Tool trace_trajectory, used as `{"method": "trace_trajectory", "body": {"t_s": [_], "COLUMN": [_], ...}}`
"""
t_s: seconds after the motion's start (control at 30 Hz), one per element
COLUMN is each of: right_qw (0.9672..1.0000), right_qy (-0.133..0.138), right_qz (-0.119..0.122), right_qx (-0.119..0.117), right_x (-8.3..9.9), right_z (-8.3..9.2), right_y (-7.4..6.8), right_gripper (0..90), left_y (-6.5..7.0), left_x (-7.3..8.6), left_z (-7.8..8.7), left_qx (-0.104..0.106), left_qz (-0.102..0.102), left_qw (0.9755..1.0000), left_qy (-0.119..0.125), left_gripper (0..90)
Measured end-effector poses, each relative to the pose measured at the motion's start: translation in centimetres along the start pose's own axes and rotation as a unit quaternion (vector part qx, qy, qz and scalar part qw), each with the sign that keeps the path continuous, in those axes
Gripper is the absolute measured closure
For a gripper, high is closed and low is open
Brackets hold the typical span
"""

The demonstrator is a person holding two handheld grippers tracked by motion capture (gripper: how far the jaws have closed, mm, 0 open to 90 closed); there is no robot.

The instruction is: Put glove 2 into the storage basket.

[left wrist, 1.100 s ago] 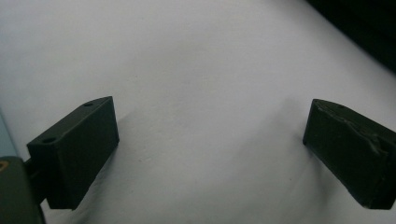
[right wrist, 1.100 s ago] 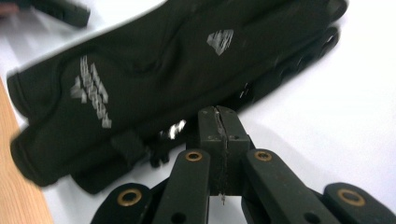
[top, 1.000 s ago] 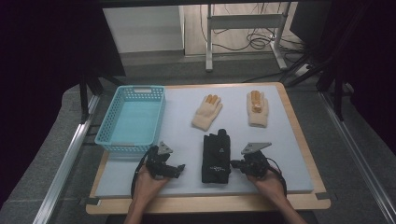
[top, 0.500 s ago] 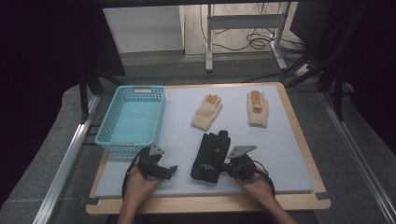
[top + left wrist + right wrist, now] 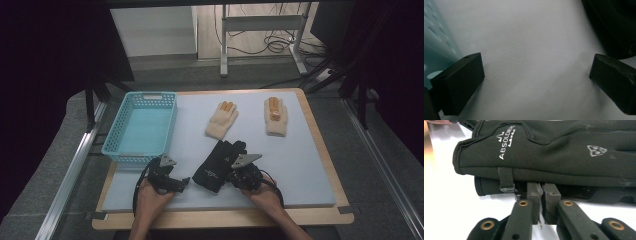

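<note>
Right gripper view: black glove (image 5: 564,157) against fingers (image 5: 549,205).

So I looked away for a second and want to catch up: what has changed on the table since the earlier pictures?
The right gripper has pushed the black gloves leftward, toward the left gripper, and turned them askew. Its jaws, nearly shut against the gloves' lower edge, have just been opening slightly. The left gripper, jaws open, hardly moved. The blue basket and both cream gloves lie as before.

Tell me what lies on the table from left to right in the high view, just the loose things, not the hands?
Blue basket → black gloves → cream glove nearer the middle → cream glove farthest right.
</note>
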State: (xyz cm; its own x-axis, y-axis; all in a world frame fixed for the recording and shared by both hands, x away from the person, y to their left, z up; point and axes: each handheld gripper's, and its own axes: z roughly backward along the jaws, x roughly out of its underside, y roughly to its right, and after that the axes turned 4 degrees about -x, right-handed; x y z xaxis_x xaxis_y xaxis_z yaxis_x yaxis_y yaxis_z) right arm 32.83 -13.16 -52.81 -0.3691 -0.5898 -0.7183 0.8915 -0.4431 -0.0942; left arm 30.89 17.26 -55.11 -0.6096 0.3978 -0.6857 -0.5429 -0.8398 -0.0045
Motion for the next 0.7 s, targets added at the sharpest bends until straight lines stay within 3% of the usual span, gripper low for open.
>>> {"method": "trace_trajectory", "body": {"t_s": [0.1,0.3,0.4,0.7], "right_qw": [0.9998,0.9977,0.9957,0.9841], "right_qy": [0.008,0.023,0.027,0.02], "right_qz": [0.001,-0.026,-0.038,-0.075], "right_qx": [0.016,0.059,0.08,0.159], "right_x": [0.4,1.9,2.7,5.3], "right_z": [1.2,3.9,5.1,7.1], "right_y": [0.6,3.2,4.6,8.2], "right_gripper": [77.2,67.3,57.8,30.5], "left_y": [0.0,0.0,0.0,0.0], "left_x": [0.0,0.0,0.0,0.0], "left_z": [0.0,0.0,0.0,0.0], "left_qx": [0.0,0.0,0.001,0.002], "left_qz": [0.0,0.0,0.001,0.001], "left_qw": [1.0,1.0,1.0,1.0], "left_qy": [0.001,0.002,0.002,0.001], "left_gripper": [0.0,0.0,0.0,0.0]}}
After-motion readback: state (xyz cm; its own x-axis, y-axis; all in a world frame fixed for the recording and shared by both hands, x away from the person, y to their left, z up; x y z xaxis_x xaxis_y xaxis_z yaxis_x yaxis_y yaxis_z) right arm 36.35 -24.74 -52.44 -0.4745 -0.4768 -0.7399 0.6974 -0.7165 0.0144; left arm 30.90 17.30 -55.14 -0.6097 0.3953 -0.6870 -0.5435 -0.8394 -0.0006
